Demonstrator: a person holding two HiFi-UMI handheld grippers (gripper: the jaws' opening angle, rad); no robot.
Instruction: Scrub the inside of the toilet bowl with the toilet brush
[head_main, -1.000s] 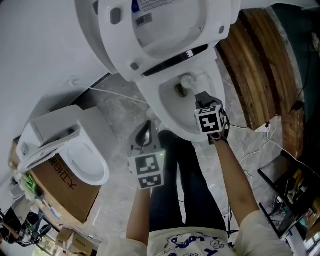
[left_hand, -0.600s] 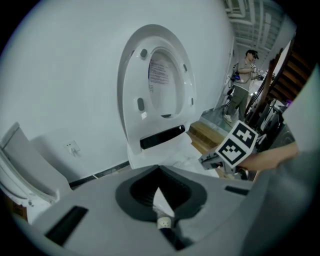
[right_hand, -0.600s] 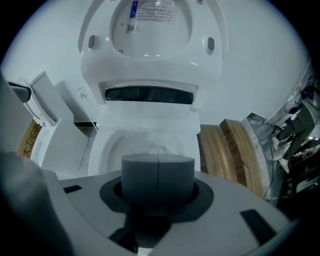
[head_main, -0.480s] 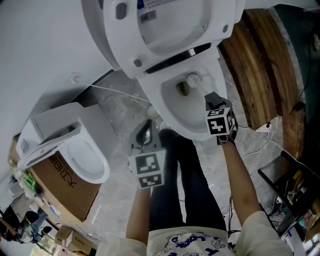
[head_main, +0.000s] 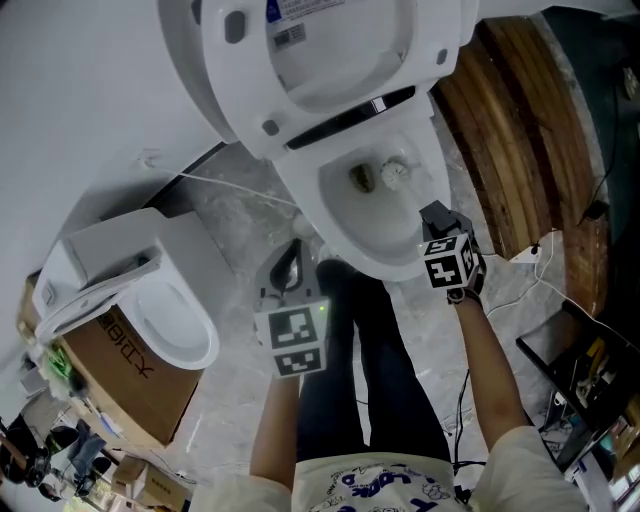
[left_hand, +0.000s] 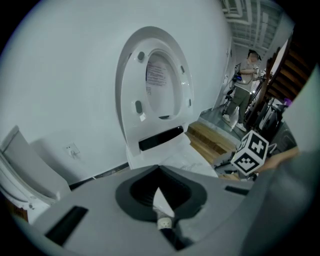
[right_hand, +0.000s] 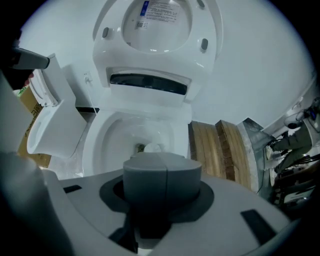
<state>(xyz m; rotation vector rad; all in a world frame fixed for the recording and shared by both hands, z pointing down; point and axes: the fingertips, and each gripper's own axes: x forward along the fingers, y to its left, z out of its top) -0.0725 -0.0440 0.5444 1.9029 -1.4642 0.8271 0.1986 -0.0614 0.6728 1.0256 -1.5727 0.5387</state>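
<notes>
Right gripper (head_main: 434, 212) clamps toilet brush (head_main: 395, 172) inside toilet bowl (head_main: 348, 222); left gripper (head_main: 292, 256) closed, empty. Lid label (head_main: 288, 38) illegible.

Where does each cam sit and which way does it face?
Head view: on the head, steeply down at bowl; left gripper, right gripper, forearms, legs show.
Left gripper view: on left gripper, faces raised seat; own jaws, right gripper's cube show.
Right gripper view: on right gripper, into bowl at brush; own shut jaws show.
Shared: seat in all three.
</notes>
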